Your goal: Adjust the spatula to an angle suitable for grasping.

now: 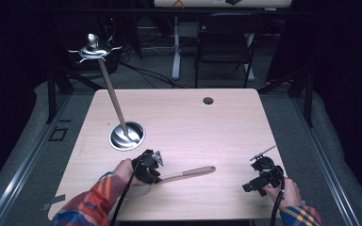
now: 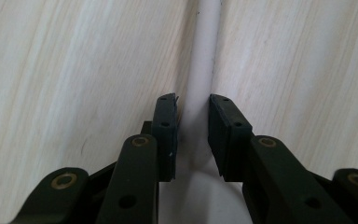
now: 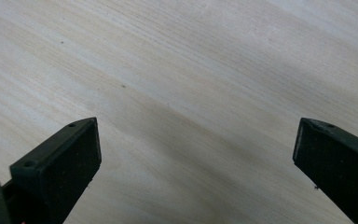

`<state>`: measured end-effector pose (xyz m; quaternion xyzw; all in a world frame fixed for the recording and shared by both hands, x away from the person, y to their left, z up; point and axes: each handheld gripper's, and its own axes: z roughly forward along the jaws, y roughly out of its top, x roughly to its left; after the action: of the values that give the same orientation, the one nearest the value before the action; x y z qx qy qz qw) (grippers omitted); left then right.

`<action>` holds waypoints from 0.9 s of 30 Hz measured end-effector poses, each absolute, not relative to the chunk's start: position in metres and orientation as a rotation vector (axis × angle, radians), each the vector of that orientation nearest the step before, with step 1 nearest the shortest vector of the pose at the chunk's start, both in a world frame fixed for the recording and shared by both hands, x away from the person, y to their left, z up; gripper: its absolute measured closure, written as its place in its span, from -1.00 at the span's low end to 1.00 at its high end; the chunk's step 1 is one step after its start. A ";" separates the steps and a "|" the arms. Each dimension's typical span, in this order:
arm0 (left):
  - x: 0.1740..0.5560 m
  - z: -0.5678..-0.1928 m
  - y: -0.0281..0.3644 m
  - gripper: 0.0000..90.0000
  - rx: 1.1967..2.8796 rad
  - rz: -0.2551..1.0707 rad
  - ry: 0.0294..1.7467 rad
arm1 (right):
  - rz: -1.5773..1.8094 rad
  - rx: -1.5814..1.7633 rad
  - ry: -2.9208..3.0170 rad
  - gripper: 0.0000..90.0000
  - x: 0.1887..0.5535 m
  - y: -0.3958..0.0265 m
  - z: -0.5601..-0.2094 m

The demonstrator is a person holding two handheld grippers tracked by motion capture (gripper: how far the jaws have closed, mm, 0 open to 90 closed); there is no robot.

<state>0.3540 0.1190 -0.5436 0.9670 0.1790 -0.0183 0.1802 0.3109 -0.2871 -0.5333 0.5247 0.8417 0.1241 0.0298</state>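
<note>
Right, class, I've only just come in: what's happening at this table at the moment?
A person holds a gripper in each hand over a pale wooden table. The left gripper has its jaws set either side of the pale shaft of a wooden-handled utensil lying flat near the front edge; whether they grip it yet is unclear. The right gripper is open over bare wood. Farther back, a metal stand with a tall rod is on the table.

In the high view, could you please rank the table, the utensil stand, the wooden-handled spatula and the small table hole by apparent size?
1. Table
2. Utensil stand, though it rises toward the camera
3. Wooden-handled spatula
4. Table hole
</note>
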 end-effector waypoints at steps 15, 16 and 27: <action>0.358 -0.543 0.152 0.61 2.650 -0.080 0.825 | 0.316 1.588 2.643 -0.98 0.315 -0.281 -0.537; 0.358 -0.543 0.153 0.60 2.652 -0.077 0.839 | 0.323 1.592 2.648 -0.98 0.314 -0.280 -0.537; 0.363 -0.545 0.146 0.21 2.729 -0.115 0.834 | 0.330 1.604 2.658 -0.98 0.313 -0.281 -0.539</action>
<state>0.3635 0.1462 -0.5451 0.9459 0.2890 -0.0398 0.1421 0.3132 -0.2811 -0.5388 0.5138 0.8513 0.1056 0.0098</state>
